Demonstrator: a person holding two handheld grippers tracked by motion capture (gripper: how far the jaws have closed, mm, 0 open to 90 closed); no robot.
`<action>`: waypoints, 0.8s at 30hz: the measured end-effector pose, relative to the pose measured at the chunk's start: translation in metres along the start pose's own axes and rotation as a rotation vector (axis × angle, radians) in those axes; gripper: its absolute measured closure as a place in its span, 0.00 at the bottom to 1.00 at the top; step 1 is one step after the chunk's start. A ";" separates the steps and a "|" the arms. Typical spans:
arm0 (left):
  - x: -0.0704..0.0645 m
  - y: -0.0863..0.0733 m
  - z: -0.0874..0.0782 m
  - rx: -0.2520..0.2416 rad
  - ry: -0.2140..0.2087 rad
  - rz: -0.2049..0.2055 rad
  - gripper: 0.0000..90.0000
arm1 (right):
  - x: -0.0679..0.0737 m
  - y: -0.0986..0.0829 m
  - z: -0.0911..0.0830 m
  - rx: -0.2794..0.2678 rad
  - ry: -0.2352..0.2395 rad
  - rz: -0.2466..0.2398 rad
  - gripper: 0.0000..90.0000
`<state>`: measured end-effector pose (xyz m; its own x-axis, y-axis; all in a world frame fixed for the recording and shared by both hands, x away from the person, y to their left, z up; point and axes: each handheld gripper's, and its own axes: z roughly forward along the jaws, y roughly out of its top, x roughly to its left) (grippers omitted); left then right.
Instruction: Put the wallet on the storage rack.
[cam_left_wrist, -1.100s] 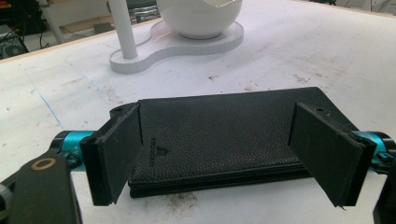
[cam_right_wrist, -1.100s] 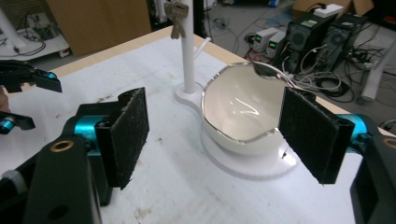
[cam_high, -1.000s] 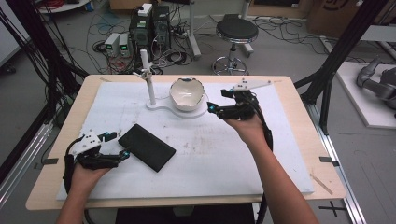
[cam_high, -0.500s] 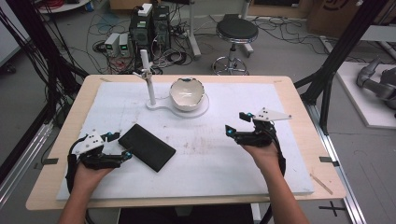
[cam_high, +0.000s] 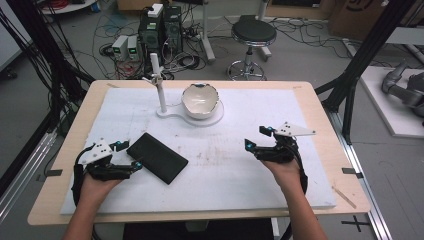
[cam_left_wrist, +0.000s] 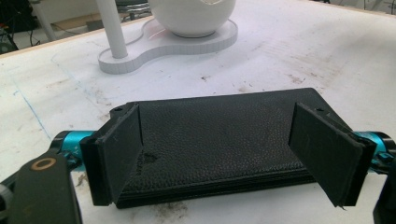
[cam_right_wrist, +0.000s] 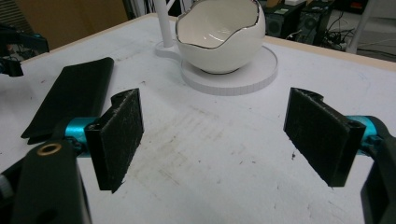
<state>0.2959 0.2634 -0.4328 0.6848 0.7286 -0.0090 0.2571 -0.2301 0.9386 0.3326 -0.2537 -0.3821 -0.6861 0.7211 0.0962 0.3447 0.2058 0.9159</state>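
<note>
Black wallet (cam_high: 157, 157) lies flat on the white foam mat (cam_high: 240, 165), front-left area. Flat rectangular slab, pebbled leather-look grain, layered edge visible in the left gripper view (cam_left_wrist: 219, 140). Long axis runs diagonally in the high view: one short end toward the person's left and away, the other toward the table middle and the near edge.

Left gripper (cam_high: 125, 155) sits at the wallet's near-left end, jaws spread wide, one on each side of the wallet. Pads look clear of the leather, not squeezing, though contact at the left pad is hard to rule out from this angle.

Right gripper (cam_high: 256, 138) is well apart from the wallet, over bare, scuffed mat, jaws released, nothing between them.

Glossy white bowl (cam_high: 200, 100) with a jagged eggshell-like rim and thin dark edge line sits on a round white base (cam_high: 215, 119); a white post (cam_high: 161, 95) stands beside it.
</note>
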 end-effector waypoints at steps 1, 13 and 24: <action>0.001 0.000 -0.001 0.000 0.002 0.001 0.20 | 0.001 0.001 0.001 0.001 0.003 0.001 0.23; 0.002 -0.004 -0.012 -0.003 0.025 -0.006 0.20 | 0.006 0.010 0.019 0.018 0.048 -0.021 0.23; 0.002 -0.004 -0.015 -0.004 0.029 -0.005 0.20 | 0.021 0.022 0.060 0.097 0.130 -0.032 0.23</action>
<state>0.2860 0.2750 -0.4320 0.6634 0.7482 -0.0038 0.2577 -0.2238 0.9400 0.3642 -0.1944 -0.3828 -0.7727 0.6229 0.1225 0.3770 0.2950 0.8779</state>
